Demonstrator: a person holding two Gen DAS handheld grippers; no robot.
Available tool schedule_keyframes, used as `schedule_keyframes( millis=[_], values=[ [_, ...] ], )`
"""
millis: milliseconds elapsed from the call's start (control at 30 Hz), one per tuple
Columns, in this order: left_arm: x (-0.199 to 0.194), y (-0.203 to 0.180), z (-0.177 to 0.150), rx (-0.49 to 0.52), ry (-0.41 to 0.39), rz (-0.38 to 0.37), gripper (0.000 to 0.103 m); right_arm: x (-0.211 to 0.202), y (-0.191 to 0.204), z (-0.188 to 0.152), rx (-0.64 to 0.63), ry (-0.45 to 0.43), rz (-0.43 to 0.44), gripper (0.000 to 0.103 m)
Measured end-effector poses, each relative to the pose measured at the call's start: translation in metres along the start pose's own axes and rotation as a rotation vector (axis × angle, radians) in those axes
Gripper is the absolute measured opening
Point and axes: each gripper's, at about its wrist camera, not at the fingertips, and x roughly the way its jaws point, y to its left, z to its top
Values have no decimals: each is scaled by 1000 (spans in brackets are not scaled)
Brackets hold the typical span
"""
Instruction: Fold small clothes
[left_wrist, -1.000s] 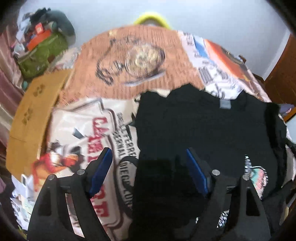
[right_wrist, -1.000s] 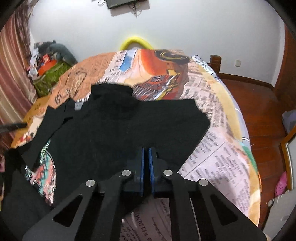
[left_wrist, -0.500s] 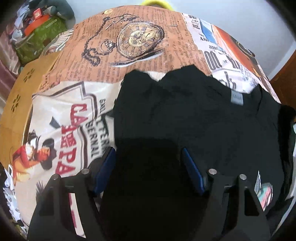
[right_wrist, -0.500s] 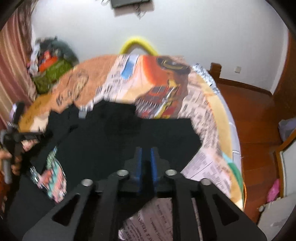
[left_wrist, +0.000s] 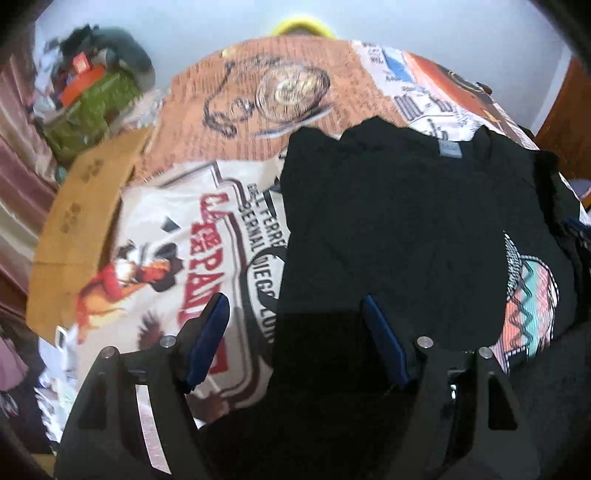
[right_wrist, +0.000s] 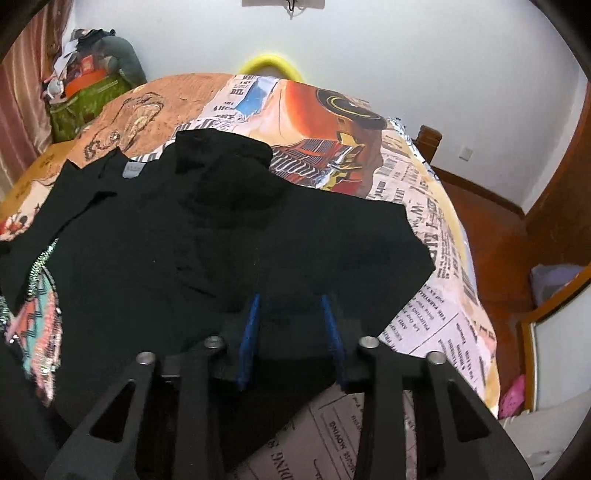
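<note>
Black tee (left_wrist: 399, 221) laid on bed (left_wrist: 258, 96), partly folded; L gripper (left_wrist: 295, 328) & R gripper (right_wrist: 290, 321) fingers spread apart, nothing held; more folds judged left.

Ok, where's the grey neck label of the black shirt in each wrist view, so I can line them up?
Left wrist: the grey neck label sits upper right, at the collar on the far edge of the black shirt.
Right wrist: the label sits upper left, again at the collar.
Shared landmark: the pocket-watch print on the bedspread, just beyond the collar.
</note>
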Motion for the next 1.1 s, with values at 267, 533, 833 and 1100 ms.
schedule_keyframes(
  millis=[267,533,833,1100],
  values=[
    [-29,-5,-3,49,-82,18,75,-30,-30,12,164,-41,83,6],
    [-52,11,-12,4,-123,6,75,-101,-10,64,153,-221,182,6],
    [-74,37,-34,-19,-147,23,75,-107,83,85,-5,-245,360,6],
    [-71,60,-36,-49,-136,50,78,-46,149,62,-103,-68,482,7]
  ],
)
